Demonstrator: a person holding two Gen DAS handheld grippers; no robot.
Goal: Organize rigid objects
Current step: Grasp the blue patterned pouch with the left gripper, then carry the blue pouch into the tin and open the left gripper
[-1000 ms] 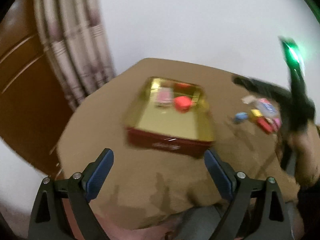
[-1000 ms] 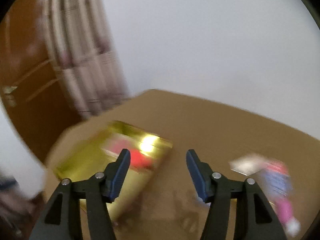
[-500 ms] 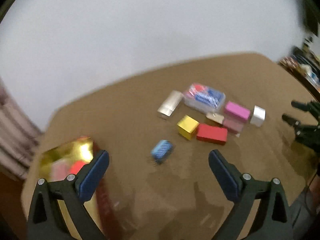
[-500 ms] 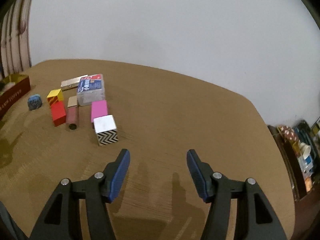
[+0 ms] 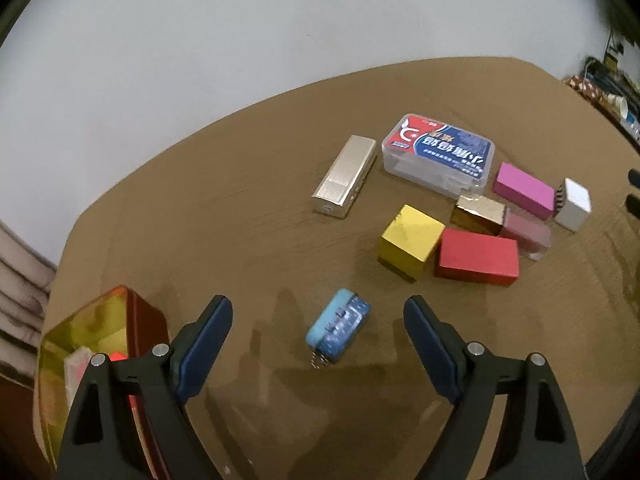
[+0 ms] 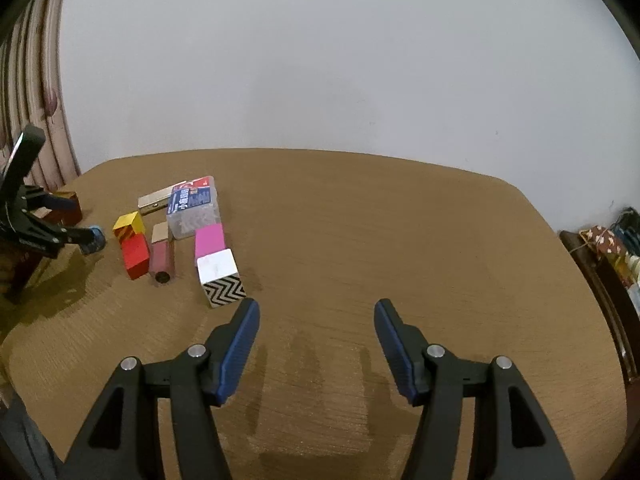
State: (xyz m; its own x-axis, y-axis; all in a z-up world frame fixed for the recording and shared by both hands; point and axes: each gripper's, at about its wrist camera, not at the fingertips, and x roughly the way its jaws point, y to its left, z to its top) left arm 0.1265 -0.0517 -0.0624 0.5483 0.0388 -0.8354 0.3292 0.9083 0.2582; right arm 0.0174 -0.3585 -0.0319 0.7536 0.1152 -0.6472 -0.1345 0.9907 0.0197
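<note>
Blue part (image 5: pixel 338 330) between your left gripper (image 5: pixel 318 322) pads, untouched (jaws closing), long axis slanting up-right, pins toward you; gripper pitched down. Right gripper (image 6: pixel 316 338) spread, empty.

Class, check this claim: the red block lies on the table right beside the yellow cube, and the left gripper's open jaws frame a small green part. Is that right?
Not quite. The part between the left gripper's closing jaws is blue, not green, as the left wrist view shows. The red block does lie beside the yellow cube on the table.

A small blue part (image 5: pixel 338 330) is lying alone on the desk (image 5: pixel 248 248). Beyond it, a yellow cube (image 5: pixel 410 240), red block (image 5: pixel 478 256), pink block (image 5: pixel 522 189), gold bar (image 5: pixel 346 176) and clear box (image 5: pixel 438 154) are sitting clustered. A gold-lined tin (image 5: pixel 100 320) is standing at left.
</note>
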